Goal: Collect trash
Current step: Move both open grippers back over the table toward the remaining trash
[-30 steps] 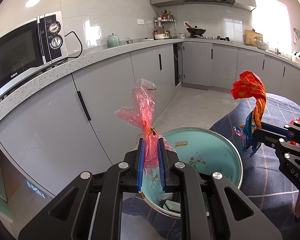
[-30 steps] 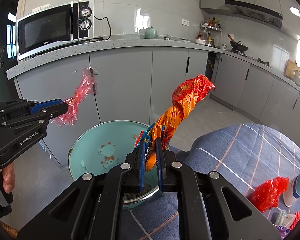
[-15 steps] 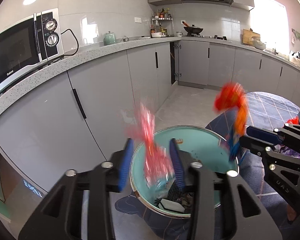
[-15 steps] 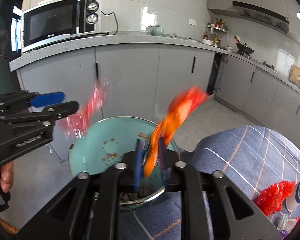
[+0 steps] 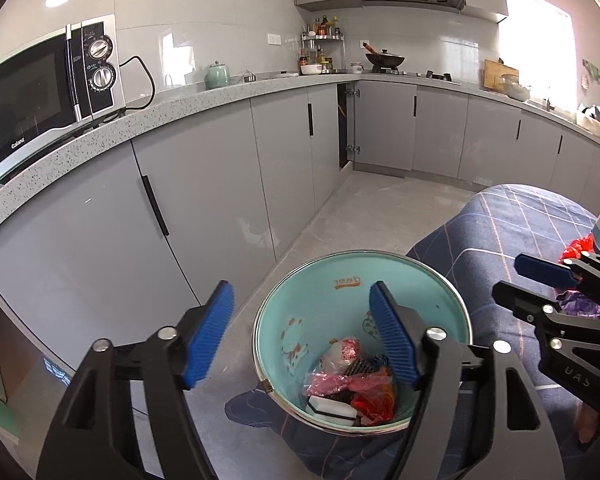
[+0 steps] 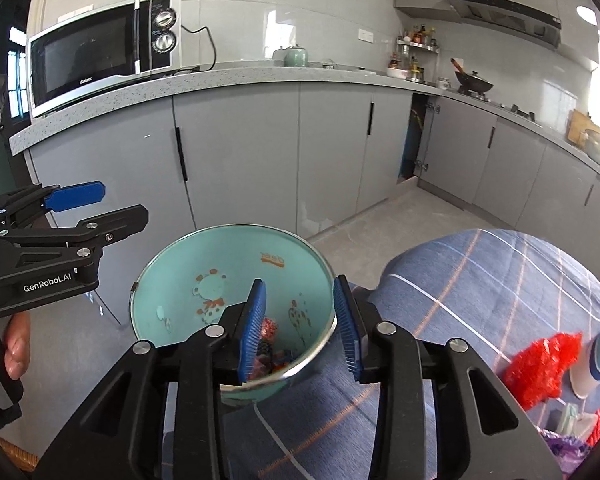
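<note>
A teal bin (image 5: pixel 320 300) stands against the table's edge, below both grippers. Inside it lie a pink plastic wrapper (image 5: pixel 332 380), an orange-red wrapper (image 5: pixel 374 400), a white block and other scraps. My left gripper (image 5: pixel 300 296) hangs over the bin with its jaws opening and nothing between them. My right gripper (image 6: pixel 300 284) is over the bin's (image 6: pixel 220 264) near rim, jaws opening too, also holding nothing. Each gripper shows in the other's view: right gripper (image 5: pixel 508 274), left gripper (image 6: pixel 122 202).
On the blue checked tablecloth (image 6: pixel 480 280) lie a crumpled red wrapper (image 6: pixel 540 364), a paper cup (image 6: pixel 598 356) and a purple wrapper (image 6: pixel 564 440). Grey cabinets (image 5: pixel 204 200) and a counter with a microwave (image 5: pixel 40 92) stand behind the bin. A person's hand (image 6: pixel 16 344) holds the left gripper.
Both grippers went from shut to open. The pink wrapper left the left gripper and the orange-red one left the right; both dropped into the bin.
</note>
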Demonstrator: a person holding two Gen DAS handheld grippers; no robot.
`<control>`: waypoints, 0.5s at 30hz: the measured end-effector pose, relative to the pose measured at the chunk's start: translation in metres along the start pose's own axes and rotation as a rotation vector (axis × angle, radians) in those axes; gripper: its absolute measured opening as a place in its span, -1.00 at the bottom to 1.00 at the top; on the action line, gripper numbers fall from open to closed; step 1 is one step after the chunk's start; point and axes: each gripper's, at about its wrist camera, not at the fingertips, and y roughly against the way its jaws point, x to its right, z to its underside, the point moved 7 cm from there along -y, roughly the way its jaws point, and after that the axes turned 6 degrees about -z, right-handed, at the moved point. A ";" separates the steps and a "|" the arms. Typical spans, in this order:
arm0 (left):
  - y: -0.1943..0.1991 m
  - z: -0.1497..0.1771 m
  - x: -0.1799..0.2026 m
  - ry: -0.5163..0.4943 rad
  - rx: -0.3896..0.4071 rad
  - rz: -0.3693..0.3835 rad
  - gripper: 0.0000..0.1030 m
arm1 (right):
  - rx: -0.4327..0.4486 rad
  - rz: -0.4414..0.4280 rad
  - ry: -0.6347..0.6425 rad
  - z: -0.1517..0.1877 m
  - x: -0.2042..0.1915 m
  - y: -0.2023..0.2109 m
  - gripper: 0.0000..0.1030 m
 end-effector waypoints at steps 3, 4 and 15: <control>0.001 0.001 0.006 -0.008 -0.003 0.007 0.39 | 0.002 0.019 -0.025 0.004 0.009 0.010 -0.25; 0.002 0.002 0.009 -0.015 -0.005 0.011 0.40 | 0.004 0.028 -0.032 0.005 0.012 0.014 -0.22; 0.018 0.012 0.078 -0.138 0.002 0.092 0.43 | 0.027 0.173 -0.139 0.040 0.077 0.088 -0.08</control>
